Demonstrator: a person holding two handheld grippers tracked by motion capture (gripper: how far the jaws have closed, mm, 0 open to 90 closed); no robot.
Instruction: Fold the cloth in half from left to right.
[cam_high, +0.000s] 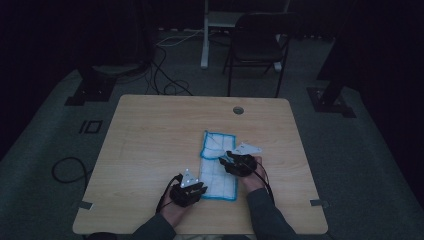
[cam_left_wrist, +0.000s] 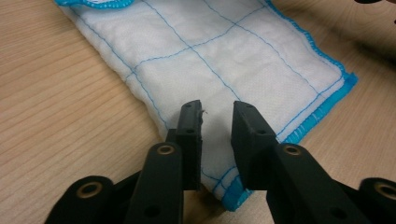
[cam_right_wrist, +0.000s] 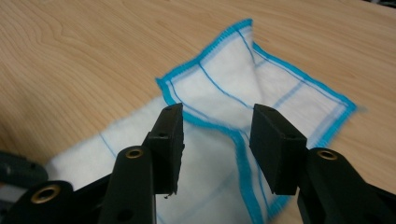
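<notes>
At the table's (cam_high: 150, 150) near edge, the left hand-held gripper (cam_left_wrist: 217, 119) hovers with jaws spread over the cloth's (cam_high: 216, 165) near corner. Farther on, the right hand-held gripper (cam_right_wrist: 217, 135) stands spread above a turned-over flap; the folding looks partly done, neither end gripped.

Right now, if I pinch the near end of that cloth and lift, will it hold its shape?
Probably not. The cloth looks thin and soft, and its far part already lies folded and rumpled, so it should droop. It seems light. On the smooth table it may slide when pushed.
</notes>
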